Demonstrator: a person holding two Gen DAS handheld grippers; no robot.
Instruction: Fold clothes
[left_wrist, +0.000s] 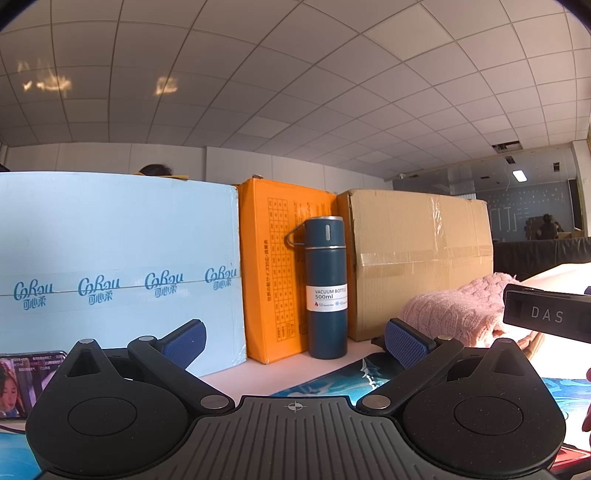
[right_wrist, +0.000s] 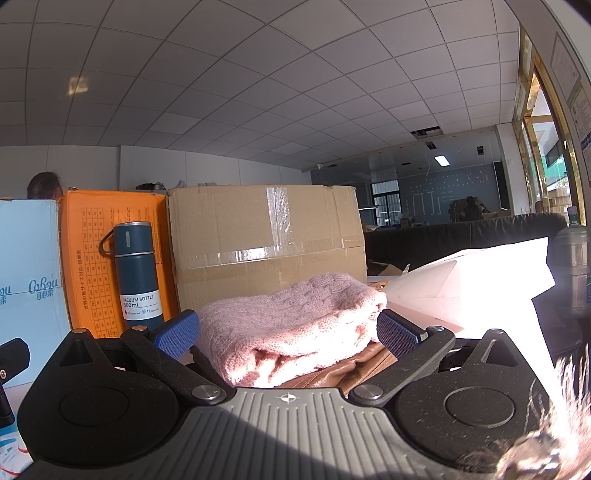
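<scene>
So here's my worry list, biggest stuff first. The wall of boxes hems me in along the back: the pale blue carton (left_wrist: 110, 266) on the left, the orange box (left_wrist: 273, 273) in the middle and the brown cardboard box (right_wrist: 266, 243) right behind the clothes. No room to push forward at all; any unfolding has to come back toward me or out sideways. To the right there's a bright white sheet (right_wrist: 469, 280) sloping just beside the pile, washed out by sun, so I can't judge its edge well.

The pink sweater (right_wrist: 291, 325) sits in a folded heap on top of something tan (right_wrist: 343, 369), touching or nearly touching the brown box. My right gripper (right_wrist: 288, 332) has its jaws spread wide either side of the heap, not pinching anything. If I close there I'd guess I grab several layers plus the tan piece and drag the lot.

My left gripper (left_wrist: 295, 339) is also spread wide and empty, pointed at the vacuum bottle (left_wrist: 327, 288). That bottle is tall, narrow, standing against the orange box: one sideways swing toward the sweater probably tips it.

The phone (left_wrist: 22, 384) at far left is near too.
</scene>
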